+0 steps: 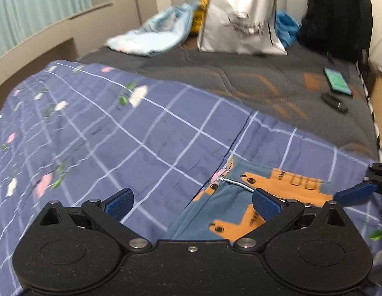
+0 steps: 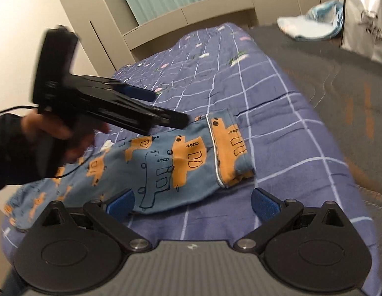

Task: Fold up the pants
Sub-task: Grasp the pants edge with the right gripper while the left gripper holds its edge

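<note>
The blue cotton pants with orange vehicle prints lie bunched on the purple grid-patterned quilt covering the bed. Both the left tongs and the right tongs stand wide apart, gripping nothing. This looks like the opening step; next they likely need to pinch the piped waistband and spread the fabric flat.
</note>
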`<state>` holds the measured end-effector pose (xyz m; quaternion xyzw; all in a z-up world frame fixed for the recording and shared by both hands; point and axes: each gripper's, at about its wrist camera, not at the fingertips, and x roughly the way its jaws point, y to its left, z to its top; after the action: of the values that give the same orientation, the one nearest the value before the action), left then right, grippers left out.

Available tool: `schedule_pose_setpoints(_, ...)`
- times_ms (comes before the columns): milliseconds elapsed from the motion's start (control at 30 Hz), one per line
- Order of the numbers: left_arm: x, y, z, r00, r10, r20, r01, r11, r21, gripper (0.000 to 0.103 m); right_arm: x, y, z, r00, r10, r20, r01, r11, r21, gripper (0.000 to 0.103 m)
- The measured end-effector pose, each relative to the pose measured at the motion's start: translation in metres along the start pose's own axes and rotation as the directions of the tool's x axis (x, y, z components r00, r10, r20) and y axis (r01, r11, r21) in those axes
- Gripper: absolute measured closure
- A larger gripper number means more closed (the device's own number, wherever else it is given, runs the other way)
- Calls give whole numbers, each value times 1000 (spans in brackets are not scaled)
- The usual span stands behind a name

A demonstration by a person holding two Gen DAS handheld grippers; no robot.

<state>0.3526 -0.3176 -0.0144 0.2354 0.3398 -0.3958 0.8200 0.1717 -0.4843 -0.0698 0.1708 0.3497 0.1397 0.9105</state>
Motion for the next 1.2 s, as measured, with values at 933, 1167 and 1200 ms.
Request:
schedule_pose_setpoints(933, 60, 35, 29, 942, -296, -158, 255, 938, -236, 43, 3, -41, -11, 978, -118, 174, 23, 883, 468, 82)
schedule_pose_setpoints(1167, 56, 31, 30, 919, -350, -181, 309, 926, -219, 63, 2, -38, -13, 975, -125, 183, 27, 888, 459, 83)
schedule_pose_setpoints(1200, 57, 32, 29, 915, -358, -187, 315, 922, -223, 62, 2, -38, -13, 975, -123, 185, 25, 887, 460, 84)
